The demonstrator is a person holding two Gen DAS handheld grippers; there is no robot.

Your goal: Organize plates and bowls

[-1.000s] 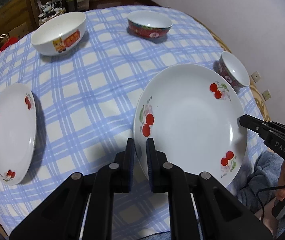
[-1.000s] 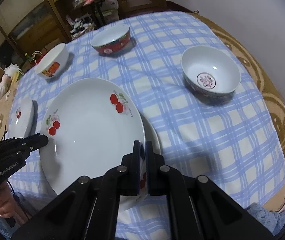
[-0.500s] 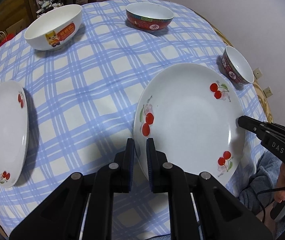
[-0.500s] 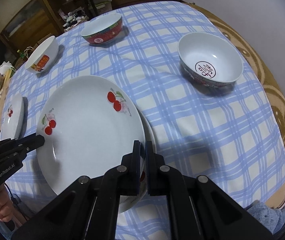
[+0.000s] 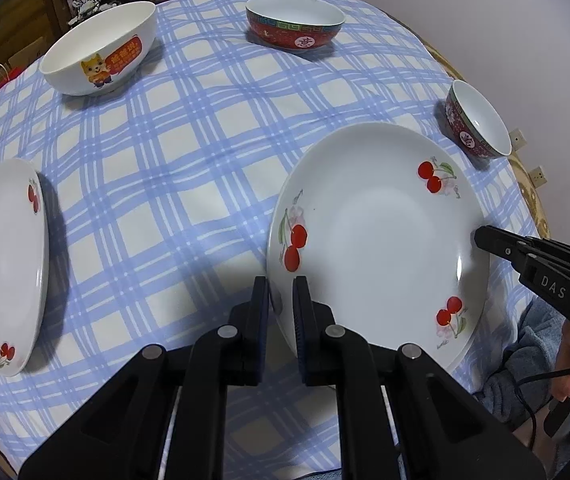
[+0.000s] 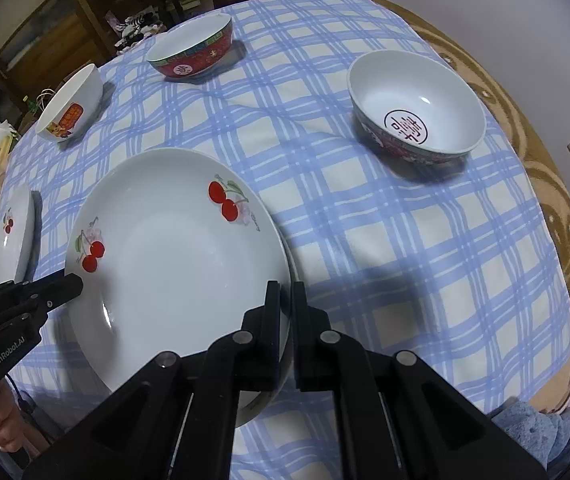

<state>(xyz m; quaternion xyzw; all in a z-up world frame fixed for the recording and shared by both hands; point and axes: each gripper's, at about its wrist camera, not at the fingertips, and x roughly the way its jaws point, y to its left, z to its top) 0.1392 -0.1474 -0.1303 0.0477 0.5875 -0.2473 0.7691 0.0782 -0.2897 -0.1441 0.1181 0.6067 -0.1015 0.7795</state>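
Since a second ago the large cherry plate has been carried a little forward over the tabletop; the bowls at the top of both frames loom nearer. It sits right of centre in the left wrist view, and a second rim peeks out beneath it in the right wrist view — possibly another plate. The left gripper is clenched on the plate's near-left rim, the right gripper on the opposite rim. Glazed ceramic like this is likely stiff, weighty, slick and breakable, so opposite-edge rim grips seem wise. A smaller cherry plate lies at the frame's left edge.
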